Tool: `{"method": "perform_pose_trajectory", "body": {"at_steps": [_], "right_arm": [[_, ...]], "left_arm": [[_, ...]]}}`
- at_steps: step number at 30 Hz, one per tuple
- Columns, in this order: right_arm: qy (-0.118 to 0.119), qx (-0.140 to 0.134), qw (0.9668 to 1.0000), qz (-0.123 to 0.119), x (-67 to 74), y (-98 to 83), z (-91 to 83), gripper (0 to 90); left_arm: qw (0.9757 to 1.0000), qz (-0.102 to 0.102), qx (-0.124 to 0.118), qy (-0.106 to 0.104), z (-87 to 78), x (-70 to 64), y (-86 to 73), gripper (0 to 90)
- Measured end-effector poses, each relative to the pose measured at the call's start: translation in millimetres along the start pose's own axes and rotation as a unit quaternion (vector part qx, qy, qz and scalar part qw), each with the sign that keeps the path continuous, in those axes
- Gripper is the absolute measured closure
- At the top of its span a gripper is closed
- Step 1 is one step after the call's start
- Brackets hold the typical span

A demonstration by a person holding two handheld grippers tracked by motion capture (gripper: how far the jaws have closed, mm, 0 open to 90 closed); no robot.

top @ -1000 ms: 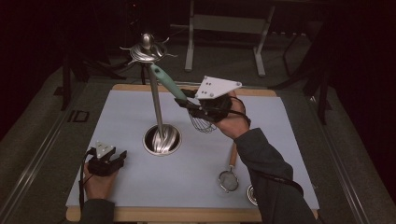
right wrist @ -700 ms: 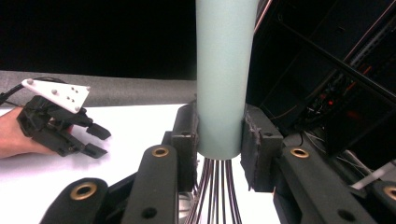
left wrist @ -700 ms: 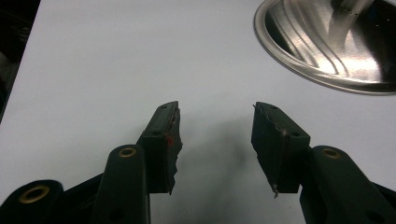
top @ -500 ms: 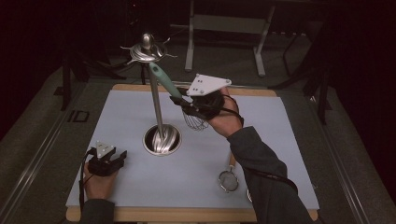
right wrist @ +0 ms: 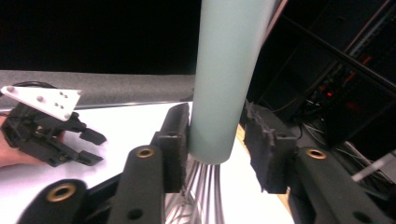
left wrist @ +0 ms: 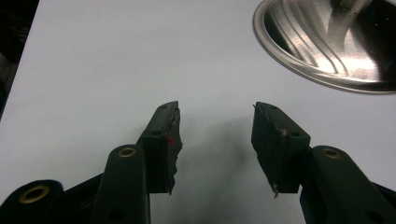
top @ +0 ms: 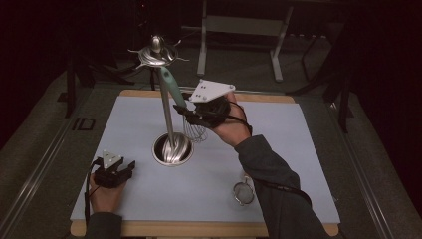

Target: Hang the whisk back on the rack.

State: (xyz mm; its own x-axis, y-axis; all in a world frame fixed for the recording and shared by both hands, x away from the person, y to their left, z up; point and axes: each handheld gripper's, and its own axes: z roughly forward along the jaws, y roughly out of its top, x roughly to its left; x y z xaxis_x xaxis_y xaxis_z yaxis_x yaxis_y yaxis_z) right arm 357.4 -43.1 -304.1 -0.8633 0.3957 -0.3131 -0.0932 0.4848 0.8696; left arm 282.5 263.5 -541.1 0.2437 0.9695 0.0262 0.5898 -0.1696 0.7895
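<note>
Hanging from the hooked top of a metal stand [top: 167, 112] near the middle of the high view, a whisk [top: 175, 94] with a pale green handle slants down to the right, its wire loops [top: 195, 130] low beside the stand's pole. The right hand-held gripper [top: 191, 110] sits at the lower end of that handle, just right of the pole. In the right gripper view the handle [right wrist: 229, 70] stands between the jaws; the left pad [right wrist: 180, 140] lies against it while a gap shows on the right side, so the jaws are parted rather than pinching, and they have just been opening. The wires [right wrist: 201, 191] fan out below the handle at the bottom of that view. The stand's round steel base [top: 172, 149] rests on the light blue table [top: 278, 149], at the centre of the high view. The left hand-held gripper [top: 124, 170] rests low at the lower left of the table, well apart from the stand, with its jaws spread and nothing between them; in the left gripper view [left wrist: 215, 140] they open over bare table, with the rim of the base [left wrist: 327, 56] at the upper right. A small strainer [top: 244, 193] lies on the table at the lower right, beside the right sleeve [top: 268, 174].
</note>
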Motion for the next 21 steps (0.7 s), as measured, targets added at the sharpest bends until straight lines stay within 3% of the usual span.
{"method": "perform_pose_trajectory", "body": {"at_steps": [9, 21], "right_arm": [[0.018, -0.010, 0.9998, 0.001, 4.1, 2.2, -2.3, 52.4], [0.022, -0.018, 0.9996, 0.000, 1.2, 0.4, -17.7, 51.0]], "left_arm": [[1.0000, 0.002, 0.002, 0.001, 0.2, -0.5, 0.2, 52.3], [1.0000, 0.004, 0.006, 0.002, 0.9, -0.7, 0.5, 52.4]]}}
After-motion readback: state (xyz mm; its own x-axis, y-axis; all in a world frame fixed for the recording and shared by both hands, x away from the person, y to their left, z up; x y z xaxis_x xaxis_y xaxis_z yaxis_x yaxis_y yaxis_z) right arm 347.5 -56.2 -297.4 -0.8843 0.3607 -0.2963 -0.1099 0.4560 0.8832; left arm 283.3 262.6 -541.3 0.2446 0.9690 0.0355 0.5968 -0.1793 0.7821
